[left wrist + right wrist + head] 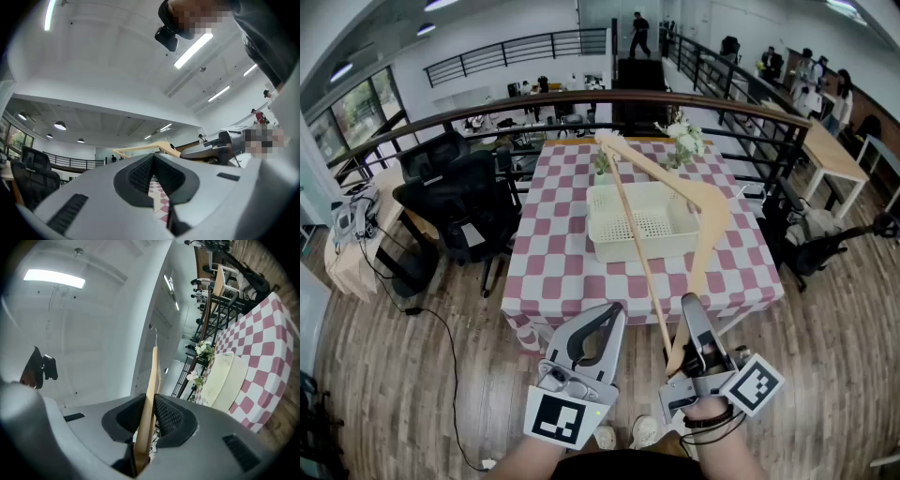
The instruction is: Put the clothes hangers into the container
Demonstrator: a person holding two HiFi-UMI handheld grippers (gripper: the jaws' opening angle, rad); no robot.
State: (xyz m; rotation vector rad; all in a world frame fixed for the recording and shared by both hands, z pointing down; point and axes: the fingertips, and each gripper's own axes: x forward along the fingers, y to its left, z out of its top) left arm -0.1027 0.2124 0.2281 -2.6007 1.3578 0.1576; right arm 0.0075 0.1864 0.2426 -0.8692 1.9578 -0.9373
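Observation:
A wooden clothes hanger (675,183) hangs in the air over the table, with one tip clamped between the pads of my right gripper (684,330). Its hook end reaches toward the table's far side. In the right gripper view the hanger (151,390) runs straight up from between the black pads. A cream perforated basket (642,223) stands in the middle of the pink-and-white checked table (553,272); the basket (225,378) lies beyond the jaws. My left gripper (609,314) is held low, short of the table's near edge, shut and empty. Its pads (140,173) meet at their tips.
White flowers (682,141) stand at the table's far edge. Black office chairs (459,202) crowd the table's left side, and a dark railing (581,98) runs behind. A cable (441,347) trails across the wooden floor on the left. The person's shoes (623,433) are below the grippers.

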